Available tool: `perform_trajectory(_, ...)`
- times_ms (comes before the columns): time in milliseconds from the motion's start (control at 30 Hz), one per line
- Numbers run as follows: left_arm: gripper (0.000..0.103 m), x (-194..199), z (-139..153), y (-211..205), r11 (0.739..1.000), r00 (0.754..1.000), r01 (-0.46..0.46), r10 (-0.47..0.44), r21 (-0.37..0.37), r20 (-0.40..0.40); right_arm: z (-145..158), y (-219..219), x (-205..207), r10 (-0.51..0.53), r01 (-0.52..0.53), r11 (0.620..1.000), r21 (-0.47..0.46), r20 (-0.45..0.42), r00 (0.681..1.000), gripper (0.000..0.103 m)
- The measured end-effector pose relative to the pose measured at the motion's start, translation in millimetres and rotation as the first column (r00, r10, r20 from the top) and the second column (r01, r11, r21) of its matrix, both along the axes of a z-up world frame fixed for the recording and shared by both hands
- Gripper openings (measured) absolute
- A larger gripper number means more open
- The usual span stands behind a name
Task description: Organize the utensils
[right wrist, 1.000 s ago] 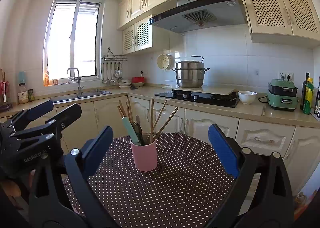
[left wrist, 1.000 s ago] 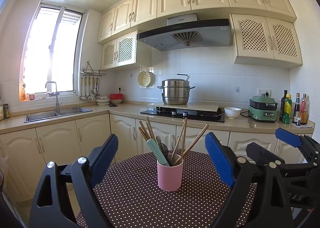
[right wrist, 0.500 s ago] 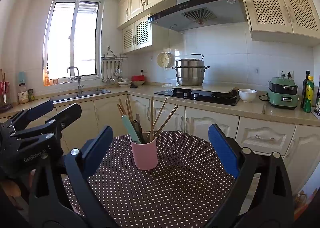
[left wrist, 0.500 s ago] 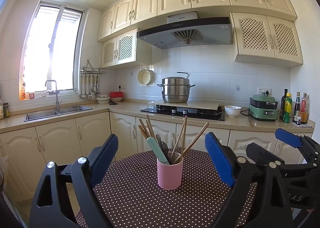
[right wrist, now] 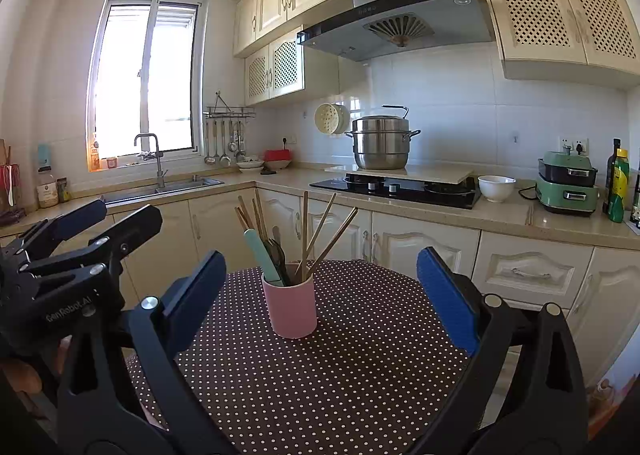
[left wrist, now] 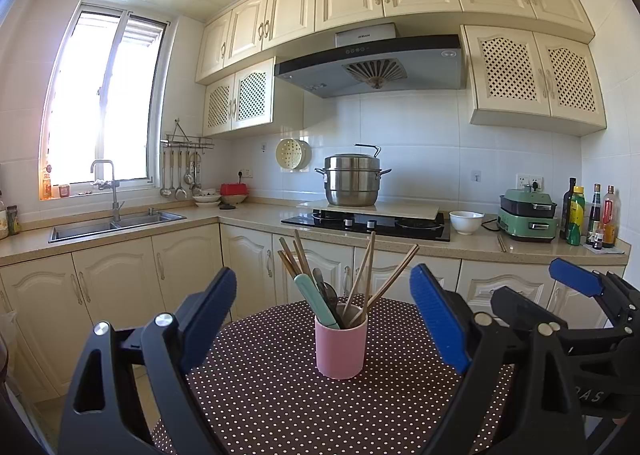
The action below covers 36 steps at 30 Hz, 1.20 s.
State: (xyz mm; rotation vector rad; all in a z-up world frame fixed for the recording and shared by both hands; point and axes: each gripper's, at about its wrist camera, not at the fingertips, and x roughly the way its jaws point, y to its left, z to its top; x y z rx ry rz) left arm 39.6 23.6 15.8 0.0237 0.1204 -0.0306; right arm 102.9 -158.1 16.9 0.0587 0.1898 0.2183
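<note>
Standing upright mid-table, the pink cup [left wrist: 341, 349] holds the chopsticks [left wrist: 390, 279] and green-handled utensil [left wrist: 316, 301], fanned from 10 to 2 o'clock. Left gripper [left wrist: 322, 323] and right gripper [right wrist: 320, 291] hover spread, holding nothing. Any grasp should take one handle, steadying the cup.

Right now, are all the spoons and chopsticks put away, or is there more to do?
The chopsticks and a mint-handled utensil all stand in the pink cup on the dotted tablecloth, with no loose utensils on the cloth. Nothing is in hand: the left gripper and right gripper are open and empty, back from the cup. Whether that means finished or not started, the pictures cannot show.
</note>
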Motion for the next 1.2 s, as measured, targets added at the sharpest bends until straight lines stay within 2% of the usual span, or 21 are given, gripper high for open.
perform_trajectory(1200, 0.087, 3.1, 3.3, 1.9, 1.0, 1.0, 0.003, -0.003, 0.0, -0.003, 0.0, -0.1, 3.3, 0.002, -0.002, 1.0, 0.003, -0.01, 1.0, 0.094)
